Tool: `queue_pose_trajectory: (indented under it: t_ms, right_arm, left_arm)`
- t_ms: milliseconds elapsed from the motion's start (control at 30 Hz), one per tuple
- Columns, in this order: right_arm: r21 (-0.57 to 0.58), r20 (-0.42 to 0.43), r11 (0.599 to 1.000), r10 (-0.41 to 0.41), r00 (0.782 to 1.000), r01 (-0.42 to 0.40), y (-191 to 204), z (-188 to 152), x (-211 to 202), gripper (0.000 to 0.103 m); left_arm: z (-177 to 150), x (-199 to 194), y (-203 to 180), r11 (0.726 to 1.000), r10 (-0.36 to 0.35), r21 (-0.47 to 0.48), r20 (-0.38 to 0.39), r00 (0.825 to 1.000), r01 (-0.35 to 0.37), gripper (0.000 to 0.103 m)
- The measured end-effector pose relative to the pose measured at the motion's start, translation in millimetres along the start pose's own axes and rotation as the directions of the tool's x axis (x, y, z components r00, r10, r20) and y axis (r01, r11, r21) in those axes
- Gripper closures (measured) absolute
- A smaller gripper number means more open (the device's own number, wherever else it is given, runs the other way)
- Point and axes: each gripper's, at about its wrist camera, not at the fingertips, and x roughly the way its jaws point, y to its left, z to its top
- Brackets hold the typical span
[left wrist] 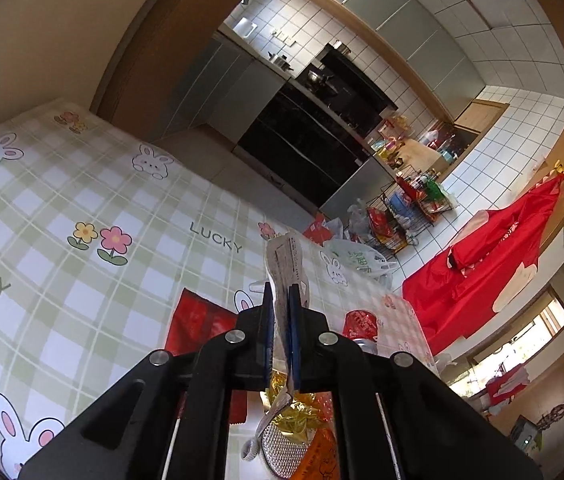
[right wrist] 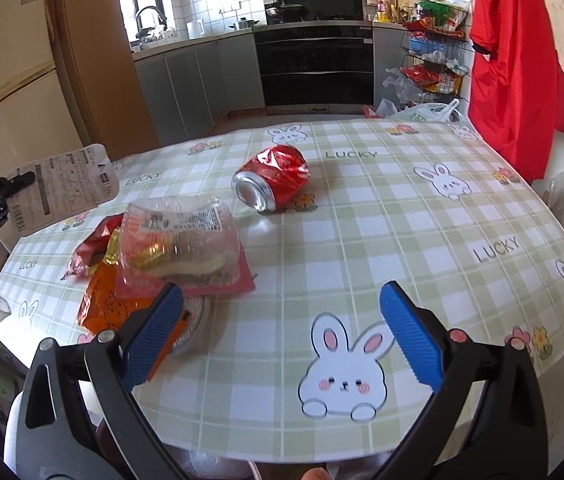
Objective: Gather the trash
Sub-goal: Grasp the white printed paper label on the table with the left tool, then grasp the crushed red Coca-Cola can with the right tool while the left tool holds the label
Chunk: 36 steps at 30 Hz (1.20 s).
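Observation:
My left gripper is shut on a flat printed white wrapper and holds it above the table; wrapper and gripper also show at the far left of the right wrist view. A crushed red can lies on its side mid-table, and shows in the left wrist view. A pile of wrappers lies at the table's left: a clear plastic pack on top, red and orange wrappers under it. My right gripper is open and empty, low over the table's near edge.
The table has a green checked cloth with rabbits. Behind it stand kitchen cabinets, a black oven and a wire rack full of goods. A red garment hangs at the right. A white plastic bag sits past the far edge.

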Motion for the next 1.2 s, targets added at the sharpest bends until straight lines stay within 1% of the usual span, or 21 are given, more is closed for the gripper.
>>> queue_pose_trajectory:
  t_ms: [133,267,333,400,467,533,567,600,700,833,867,900,1033,1067,1100,1167,1200]
  right_arm:
    - [-0.046,0.019,0.998,0.048,0.999,-0.047,-2.8,31.7,25.8,0.006]
    - [-0.102,0.03,0.993,0.056,0.998,-0.053,-10.3,70.0,62.5,0.006]
    - [-0.08,0.004,0.995,0.056,0.998,-0.056,-20.5,90.7,89.6,0.006]
    - [-0.046,-0.025,0.996,0.076,0.997,-0.077,-29.8,104.7,113.6,0.006]
    - [-0.026,-0.056,0.997,0.068,0.996,-0.07,-34.4,119.0,143.0,0.006]
    - [-0.044,-0.074,0.997,0.058,0.996,-0.061,-32.3,127.1,168.7,0.006]
    - [-0.052,-0.08,0.998,0.034,0.996,-0.038,-31.2,130.3,181.8,0.006]
    - [-0.052,-0.09,0.998,0.028,0.995,-0.033,-31.0,132.7,192.5,0.006]
    - [-0.03,-0.122,0.999,0.027,0.992,-0.031,-32.8,140.1,222.5,0.006]
    - [-0.023,-0.17,0.999,0.038,0.985,-0.043,-34.2,141.4,247.7,0.007]
    - [-0.019,-0.189,0.998,0.051,0.981,-0.056,-33.5,141.8,254.1,0.011]
    - [-0.01,-0.202,0.998,0.066,0.977,-0.069,-34.2,140.6,257.4,0.019]
    - [0.064,-0.243,0.987,0.157,0.957,-0.145,-36.2,133.1,263.9,0.033]
    - [0.075,-0.244,0.983,0.183,0.952,-0.17,-35.5,130.8,262.6,0.043]
    - [0.082,-0.235,0.98,0.198,0.952,-0.183,-34.2,129.0,258.8,0.049]
    - [0.1,-0.216,0.974,0.219,0.951,-0.202,-33.8,125.7,251.5,0.055]
    - [0.104,-0.203,0.973,0.224,0.953,-0.207,-33.1,124.7,246.6,0.056]
  left_arm:
    - [0.4,-28.5,3.1,0.999,0.022,0.023,0.064,0.998,-0.024,0.096]
    - [-5.0,-51.4,10.5,0.999,0.029,0.013,0.091,0.995,-0.03,0.096]
    - [-7.4,-59.0,15.9,0.999,0.033,0.001,0.095,0.995,-0.033,0.096]
    - [-9.5,-65.1,22.5,0.999,0.036,-0.012,0.092,0.995,-0.035,0.096]
    - [-11.5,-69.4,28.4,0.999,0.039,-0.025,0.087,0.995,-0.037,0.096]
    - [-14.7,-72.3,32.3,0.999,0.045,-0.033,0.084,0.995,-0.042,0.096]
    - [-16.5,-74.3,33.6,0.998,0.046,-0.034,0.084,0.995,-0.043,0.096]
    - [-18.3,-75.3,34.5,0.998,0.046,-0.038,0.083,0.995,-0.043,0.096]
    - [-23.8,-77.1,39.1,0.998,0.049,-0.045,0.069,0.996,-0.046,0.096]
    - [-26.4,-76.4,38.1,0.997,0.068,-0.032,0.05,0.996,-0.066,0.096]
    - [-26.7,-75.5,38.2,0.997,0.067,-0.036,0.045,0.997,-0.066,0.096]
    - [-26.6,-74.7,37.8,0.997,0.068,-0.038,0.044,0.997,-0.066,0.096]
    - [-25.5,-70.5,37.7,0.998,0.054,-0.035,0.049,0.997,-0.052,0.096]
    - [-25.8,-69.7,37.1,0.998,0.05,-0.033,0.049,0.998,-0.048,0.096]
    - [-26.3,-69.2,36.2,0.999,0.046,-0.03,0.048,0.998,-0.044,0.096]
    - [-27.4,-69.0,34.3,0.999,0.04,-0.026,0.046,0.998,-0.038,0.096]
    - [-27.9,-69.2,34.1,0.999,0.037,-0.026,0.045,0.998,-0.036,0.096]
